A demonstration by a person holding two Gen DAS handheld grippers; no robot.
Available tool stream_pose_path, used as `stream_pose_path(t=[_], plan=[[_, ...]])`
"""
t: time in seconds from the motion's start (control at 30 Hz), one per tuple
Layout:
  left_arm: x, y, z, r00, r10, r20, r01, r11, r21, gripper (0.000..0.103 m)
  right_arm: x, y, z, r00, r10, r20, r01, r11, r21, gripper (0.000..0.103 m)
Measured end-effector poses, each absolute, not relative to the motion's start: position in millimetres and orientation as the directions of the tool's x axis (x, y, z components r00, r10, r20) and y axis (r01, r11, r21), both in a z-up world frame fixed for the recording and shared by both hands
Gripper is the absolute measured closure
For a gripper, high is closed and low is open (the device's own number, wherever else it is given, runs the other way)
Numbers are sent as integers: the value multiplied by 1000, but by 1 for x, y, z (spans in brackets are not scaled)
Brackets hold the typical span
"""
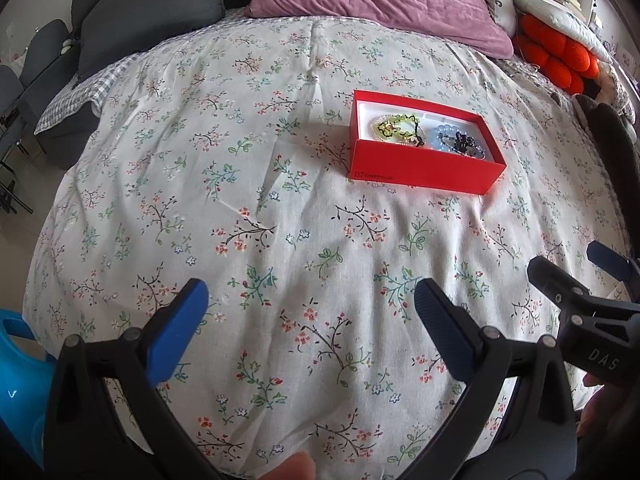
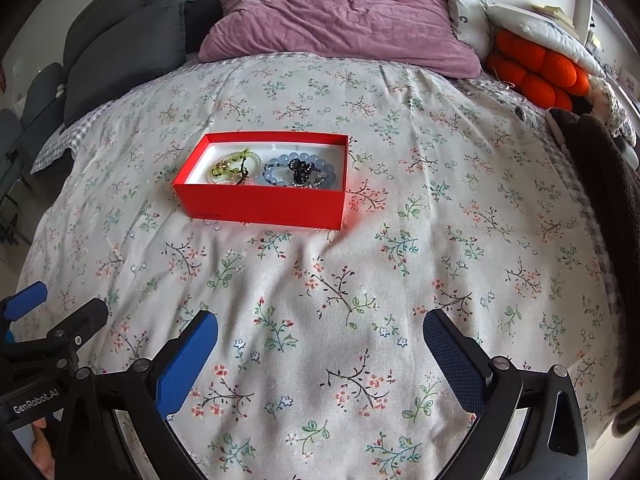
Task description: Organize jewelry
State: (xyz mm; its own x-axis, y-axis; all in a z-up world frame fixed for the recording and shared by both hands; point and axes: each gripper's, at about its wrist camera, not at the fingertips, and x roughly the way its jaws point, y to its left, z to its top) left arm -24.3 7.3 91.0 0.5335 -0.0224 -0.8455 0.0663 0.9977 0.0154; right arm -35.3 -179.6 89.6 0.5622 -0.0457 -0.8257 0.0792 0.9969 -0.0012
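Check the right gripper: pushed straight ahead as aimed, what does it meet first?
Probably the floral bedspread under the open right gripper, short of the red box, which sits ahead and slightly left. Depth is unclear.

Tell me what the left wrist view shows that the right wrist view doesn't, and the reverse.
Only the left wrist view shows a blue plastic object at its lower left edge and ONEPLUS lettering on the red box. Only the right wrist view shows a GenRobot.AI label on the left gripper. Both share the floral bedspread, the purple pillow, and beaded jewelry inside the box.
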Motion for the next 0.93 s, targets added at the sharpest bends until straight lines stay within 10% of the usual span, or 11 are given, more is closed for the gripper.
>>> stream_pose_path(t=[0.93], plan=[[-19,9,82,519,-36,-854,75,997,4,1,-36,-178,82,552,-49,-833,77,997,-8,0]])
